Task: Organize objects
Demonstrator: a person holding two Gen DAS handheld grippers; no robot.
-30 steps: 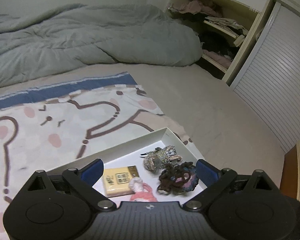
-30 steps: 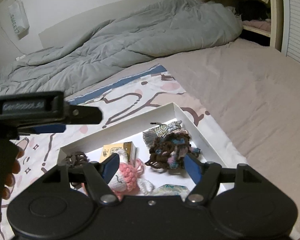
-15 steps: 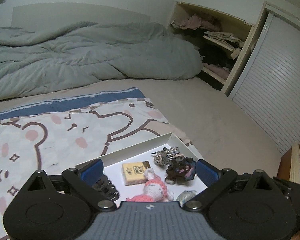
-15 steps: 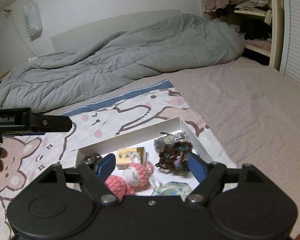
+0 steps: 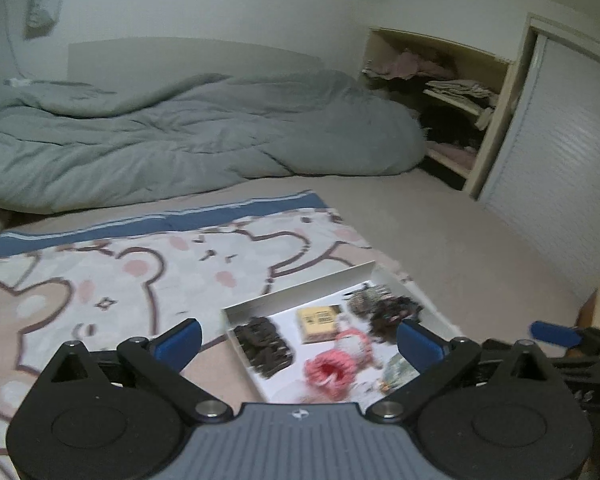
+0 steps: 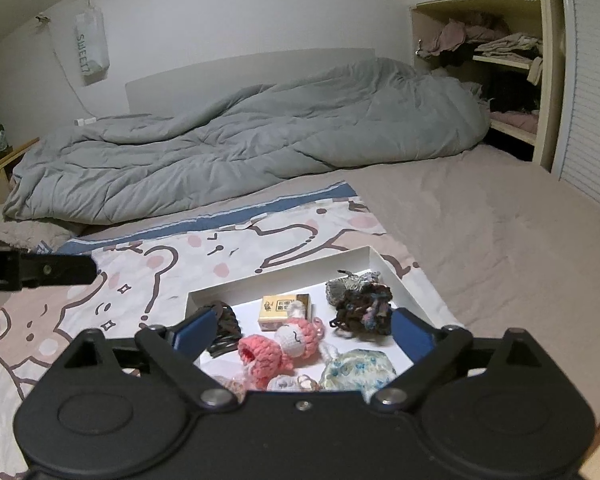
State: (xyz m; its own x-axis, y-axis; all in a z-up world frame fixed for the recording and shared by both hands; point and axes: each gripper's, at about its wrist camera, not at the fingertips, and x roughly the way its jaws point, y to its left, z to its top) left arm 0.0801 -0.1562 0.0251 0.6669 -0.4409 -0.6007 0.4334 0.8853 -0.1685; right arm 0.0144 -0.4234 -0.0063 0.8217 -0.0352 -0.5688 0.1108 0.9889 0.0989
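Note:
A shallow white box [image 6: 284, 276] [image 5: 300, 294] lies on a cartoon-print sheet on the bed. In it are a pink crochet doll [image 6: 280, 344] [image 5: 332, 364], a small yellow box [image 6: 282, 308] [image 5: 318, 320], a dark yarn scrunchie [image 6: 364, 312] [image 5: 392, 314], a grey scrunchie [image 6: 342, 286], a black hair clip [image 6: 226, 330] [image 5: 266, 344] and a pale floral pouch [image 6: 358, 368]. My left gripper [image 5: 298, 338] is open and empty, held above the box's near side. My right gripper [image 6: 302, 330] is open and empty, also above the box.
A grey duvet [image 6: 240, 148] is bunched at the head of the bed. An open shelf with clothes [image 6: 496, 64] and a slatted door [image 5: 560, 152] stand at the right. Bare beige mattress [image 6: 500, 232] lies right of the box.
Both grippers have drawn back and up from the box, so more of the bed and room shows. Both stay open and empty.

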